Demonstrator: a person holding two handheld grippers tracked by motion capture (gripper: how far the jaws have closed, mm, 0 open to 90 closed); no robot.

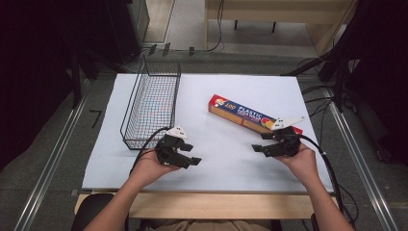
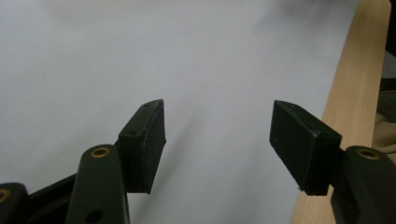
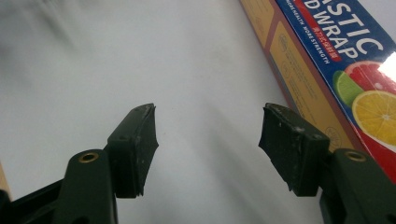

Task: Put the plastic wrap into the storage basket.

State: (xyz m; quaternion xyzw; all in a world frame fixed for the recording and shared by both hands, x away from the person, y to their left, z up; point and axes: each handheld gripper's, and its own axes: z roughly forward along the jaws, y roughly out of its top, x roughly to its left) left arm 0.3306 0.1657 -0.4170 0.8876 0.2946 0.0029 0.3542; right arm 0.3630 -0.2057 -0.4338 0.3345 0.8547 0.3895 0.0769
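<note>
A long plastic wrap box (image 1: 240,114), blue and orange with fruit pictures, lies slantwise on the white table sheet (image 1: 216,144) right of centre. My right gripper (image 1: 258,148) hovers just in front of the box's near end, jaws apart with nothing between them; in the right gripper view (image 3: 208,128) the box (image 3: 327,60) runs along the right side, beside the right jaw. My left gripper (image 1: 194,161) is held near the front left of the sheet, pointing right, open and empty; the left gripper view (image 2: 218,135) looks onto bare white sheet and the table's wooden edge (image 2: 355,93).
A black wire basket (image 1: 153,103) stands at the left of the sheet, just beyond my left hand. Cables trail from both grippers. Metal rails run along both sides of the table, and dark equipment stands at the far corners.
</note>
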